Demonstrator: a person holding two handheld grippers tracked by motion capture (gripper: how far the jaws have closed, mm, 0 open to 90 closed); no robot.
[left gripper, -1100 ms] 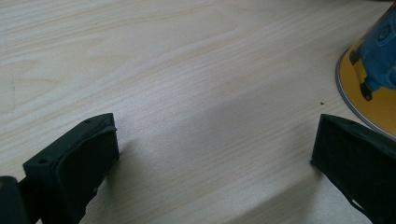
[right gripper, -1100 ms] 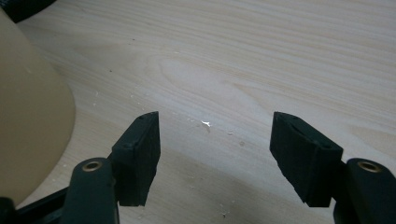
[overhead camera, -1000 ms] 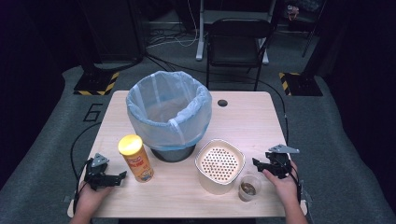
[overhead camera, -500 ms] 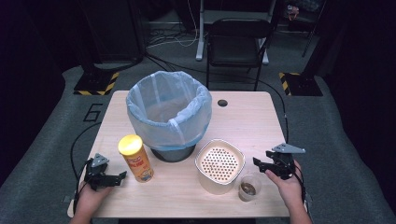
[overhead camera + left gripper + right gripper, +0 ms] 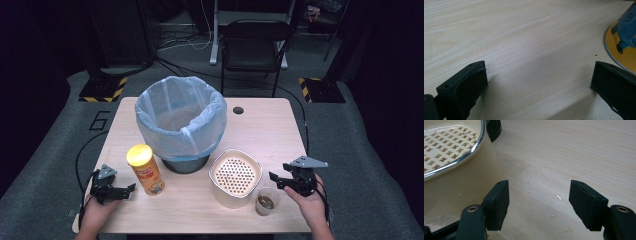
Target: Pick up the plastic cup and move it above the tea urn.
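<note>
Now both grippers' fingers stand apart, right gripper beside the cup, left gripper near the can.

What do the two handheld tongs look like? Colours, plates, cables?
Both are black, two-jawed tools. The right tongs carry a grey three-cornered plate on top; the left tongs have a smaller grey plate. The jaws end in blocky black pads. A black cable trails from each. No sleeves are visible.

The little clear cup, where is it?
In the high view, the clear cup stands near the table's front edge, between the cream container and the right gripper.
</note>
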